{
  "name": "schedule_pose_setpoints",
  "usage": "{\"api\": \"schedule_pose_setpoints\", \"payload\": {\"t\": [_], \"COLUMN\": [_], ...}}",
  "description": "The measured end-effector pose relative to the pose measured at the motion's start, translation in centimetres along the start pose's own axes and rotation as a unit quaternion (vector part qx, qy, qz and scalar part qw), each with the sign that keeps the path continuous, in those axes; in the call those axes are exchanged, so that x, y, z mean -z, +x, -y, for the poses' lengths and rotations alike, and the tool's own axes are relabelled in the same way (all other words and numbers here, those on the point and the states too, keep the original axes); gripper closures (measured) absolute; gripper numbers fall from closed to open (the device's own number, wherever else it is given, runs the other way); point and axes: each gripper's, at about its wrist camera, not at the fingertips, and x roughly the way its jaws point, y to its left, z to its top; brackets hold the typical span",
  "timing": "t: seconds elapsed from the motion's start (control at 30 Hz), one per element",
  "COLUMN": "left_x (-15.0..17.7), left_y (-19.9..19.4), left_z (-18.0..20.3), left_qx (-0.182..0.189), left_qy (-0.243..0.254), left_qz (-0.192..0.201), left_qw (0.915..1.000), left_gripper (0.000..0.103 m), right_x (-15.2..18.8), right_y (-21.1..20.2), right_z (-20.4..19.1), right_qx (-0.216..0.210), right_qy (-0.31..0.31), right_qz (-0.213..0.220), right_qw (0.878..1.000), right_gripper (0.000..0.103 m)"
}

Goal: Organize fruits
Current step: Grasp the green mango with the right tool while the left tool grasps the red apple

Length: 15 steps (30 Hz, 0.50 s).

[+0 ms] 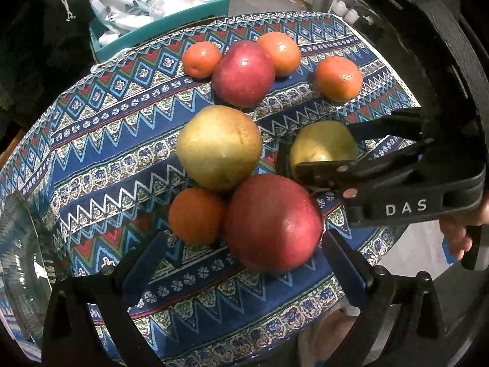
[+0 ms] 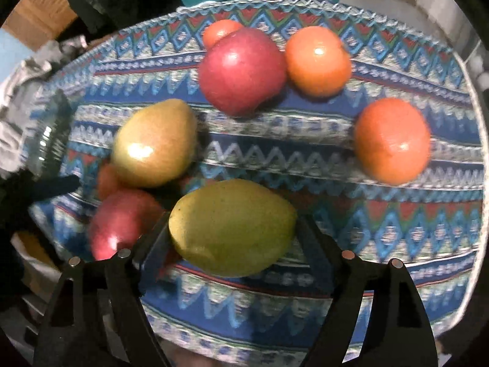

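Observation:
Fruits lie on a patterned cloth (image 1: pixel 116 140). In the left wrist view, my left gripper (image 1: pixel 244 253) is open around a near red apple (image 1: pixel 272 223), beside an orange (image 1: pixel 195 215) and a yellow pear (image 1: pixel 218 146). Farther back lie a second red apple (image 1: pixel 243 73) and three oranges (image 1: pixel 338 78). My right gripper (image 1: pixel 336 146) comes in from the right, its fingers on either side of a second yellow pear (image 1: pixel 321 145). In the right wrist view that pear (image 2: pixel 232 227) sits between the right gripper's (image 2: pixel 232 244) fingers; contact is unclear.
A glass bowl (image 1: pixel 21 263) stands at the cloth's left edge. A teal box (image 1: pixel 159 27) with white bags sits behind the table. Cardboard boxes stand farther back. The cloth's right edge drops off near the rightmost orange (image 2: pixel 392 140).

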Motion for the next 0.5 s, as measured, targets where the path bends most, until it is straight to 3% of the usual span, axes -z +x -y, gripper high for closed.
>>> {"api": "schedule_pose_setpoints", "payload": {"t": [0.2,0.5], "left_x": [-0.7,-1.0], "left_y": [0.8,2.0], "left_z": [1.0,3.0], "left_qx": [0.002,-0.048], "left_qy": [0.006,0.043], "left_qz": [-0.007,-0.008], "left_qw": [1.0000,0.9979], "left_gripper": [0.001,0.004], "right_x": [1.2,2.8], "right_y": [-0.9,-1.8], "right_z": [2.2,5.4], "right_qx": [0.073,0.061], "right_qy": [-0.005,0.012], "right_qz": [-0.004,0.007], "right_qw": [0.997,0.998], "right_gripper": [0.023,0.022]}}
